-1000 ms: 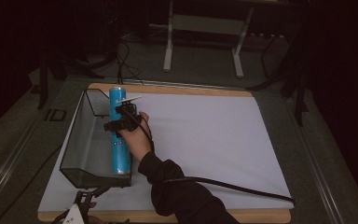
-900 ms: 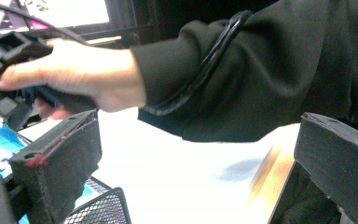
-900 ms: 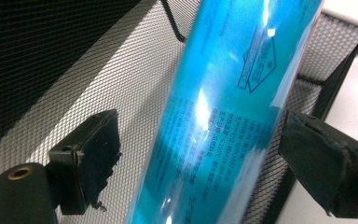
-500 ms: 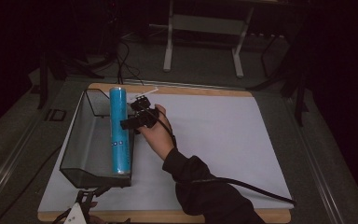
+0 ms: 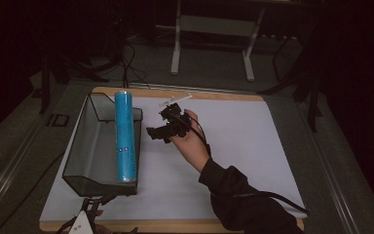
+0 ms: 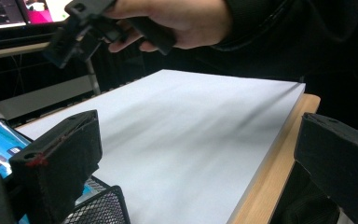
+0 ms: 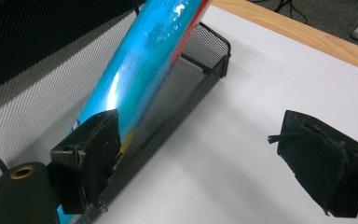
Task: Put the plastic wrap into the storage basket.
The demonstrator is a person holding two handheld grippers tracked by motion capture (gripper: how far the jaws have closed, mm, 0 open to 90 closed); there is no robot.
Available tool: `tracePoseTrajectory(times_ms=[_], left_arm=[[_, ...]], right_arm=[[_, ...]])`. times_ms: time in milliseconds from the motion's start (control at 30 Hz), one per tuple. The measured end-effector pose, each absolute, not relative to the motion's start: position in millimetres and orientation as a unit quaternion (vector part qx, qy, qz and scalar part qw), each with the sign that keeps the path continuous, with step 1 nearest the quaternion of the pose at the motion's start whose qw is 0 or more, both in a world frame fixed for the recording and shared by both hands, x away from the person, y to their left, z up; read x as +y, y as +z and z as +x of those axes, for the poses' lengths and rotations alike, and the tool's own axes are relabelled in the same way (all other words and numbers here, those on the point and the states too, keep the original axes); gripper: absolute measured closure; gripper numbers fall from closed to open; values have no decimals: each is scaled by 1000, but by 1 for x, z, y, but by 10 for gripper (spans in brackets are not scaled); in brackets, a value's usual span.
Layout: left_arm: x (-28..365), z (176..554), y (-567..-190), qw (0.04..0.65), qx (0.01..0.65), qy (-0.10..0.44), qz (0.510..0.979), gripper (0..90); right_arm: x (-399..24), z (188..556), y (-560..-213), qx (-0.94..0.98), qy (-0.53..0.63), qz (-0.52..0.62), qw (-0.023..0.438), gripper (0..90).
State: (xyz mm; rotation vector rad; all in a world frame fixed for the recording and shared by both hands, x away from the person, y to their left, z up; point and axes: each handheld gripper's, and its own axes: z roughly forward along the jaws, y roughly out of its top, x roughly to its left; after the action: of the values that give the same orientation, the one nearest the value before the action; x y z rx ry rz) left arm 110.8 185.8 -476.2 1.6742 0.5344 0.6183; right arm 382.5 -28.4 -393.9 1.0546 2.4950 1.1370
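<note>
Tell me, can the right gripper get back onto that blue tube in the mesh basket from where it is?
Probably yes. The right gripper hangs open just beside the blue tube, which lies along the mesh basket's near wall, top side uncovered, nothing between them.

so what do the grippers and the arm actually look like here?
Right gripper: black body with a small green light, black cable trailing back past the sleeve. Its jaws carry worn, frayed black pads. Left gripper: black frame with a white part; blocky black pads, one with a red mark. Sleeve: dark, long.
</note>
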Motion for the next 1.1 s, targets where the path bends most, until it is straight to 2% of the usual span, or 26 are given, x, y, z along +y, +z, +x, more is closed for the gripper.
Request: tracePoseTrajectory(times_ms=[400,1100], left_arm=[[186,111,-476,595,230,266,723,16],[184,111,-476,594,228,265,725,16]], right_arm=[[-66,369,-406,831,421,355,77,133],[-144,334,-438,818,432,375,59,134]])
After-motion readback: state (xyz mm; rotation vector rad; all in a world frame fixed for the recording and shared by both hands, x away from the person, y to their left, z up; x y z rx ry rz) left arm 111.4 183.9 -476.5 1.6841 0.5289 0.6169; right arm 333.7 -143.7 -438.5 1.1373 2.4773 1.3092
